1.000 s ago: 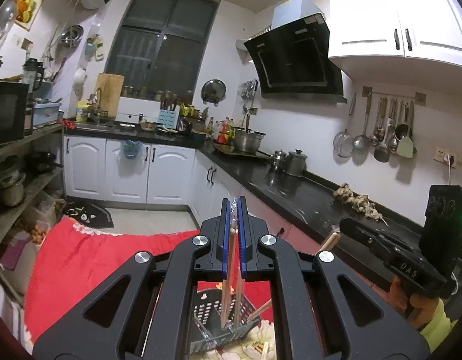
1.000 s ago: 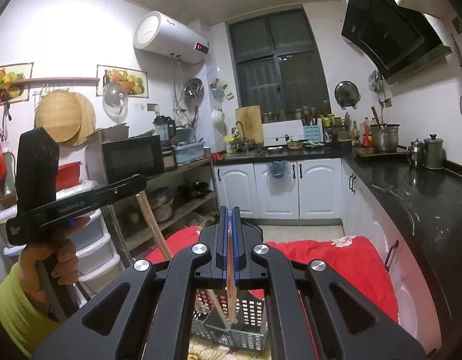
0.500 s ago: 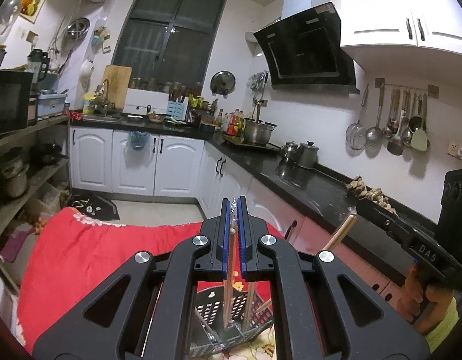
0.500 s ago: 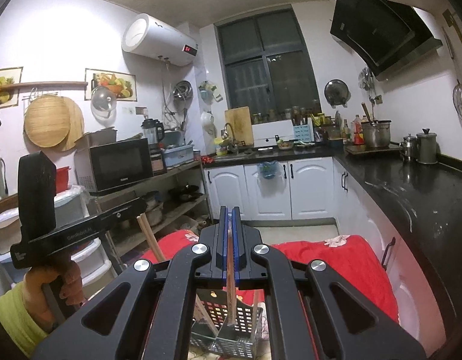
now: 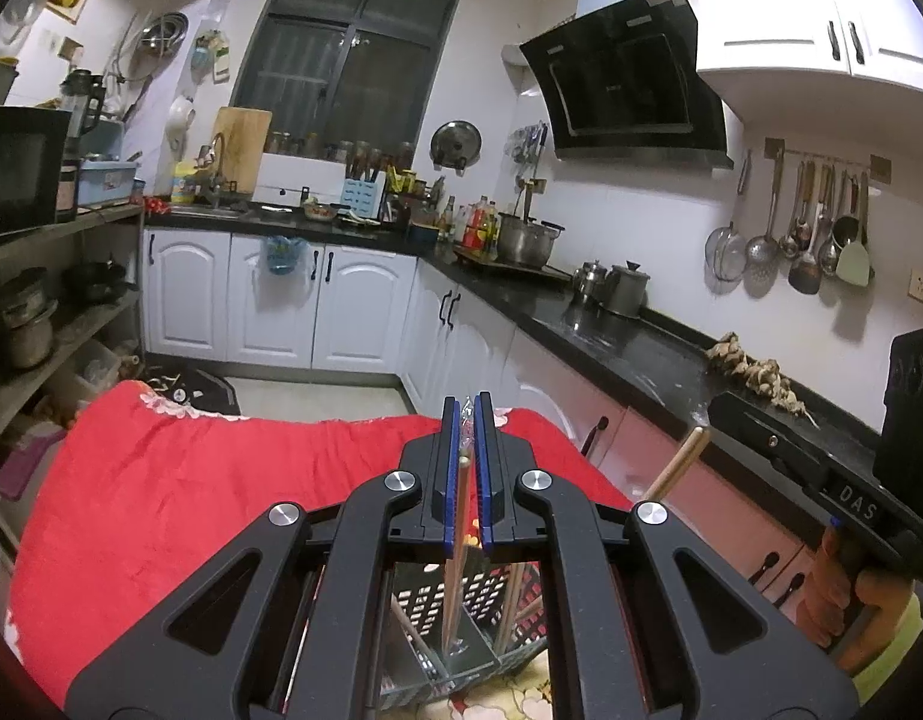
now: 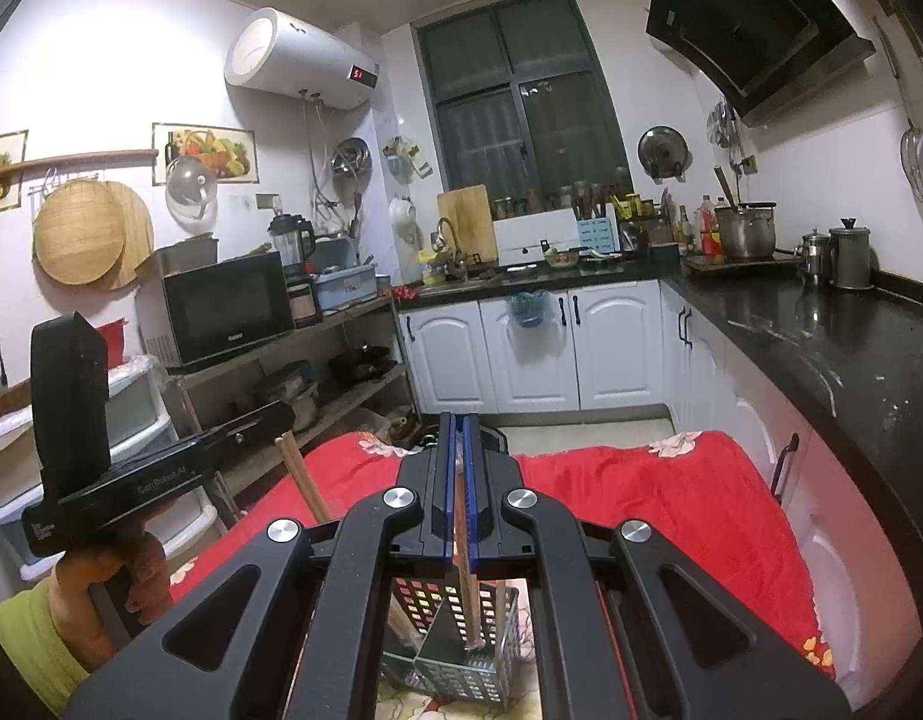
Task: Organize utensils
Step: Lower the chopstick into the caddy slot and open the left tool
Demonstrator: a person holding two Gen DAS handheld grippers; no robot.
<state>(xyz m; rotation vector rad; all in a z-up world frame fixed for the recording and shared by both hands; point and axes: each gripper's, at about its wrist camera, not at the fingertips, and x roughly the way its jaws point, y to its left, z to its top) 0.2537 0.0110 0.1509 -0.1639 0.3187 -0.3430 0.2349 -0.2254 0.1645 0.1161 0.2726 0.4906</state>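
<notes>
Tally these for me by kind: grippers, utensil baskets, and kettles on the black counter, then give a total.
Grippers: 2 (left gripper, right gripper)
Utensil basket: 1
Kettles: 2 (small kettle, tall kettle)
Total: 5

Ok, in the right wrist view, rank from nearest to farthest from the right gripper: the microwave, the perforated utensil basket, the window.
1. Utensil basket: just below the right gripper, on the red cloth.
2. Microwave: on the shelf at left, midway down the room.
3. Window: on the far wall, above the counter.

I see my black two-finger left gripper (image 5: 467,468) with blue-lined jaws, silver screws, white lettering on the handle, and my yellow-green sleeve (image 6: 29,648).
</notes>
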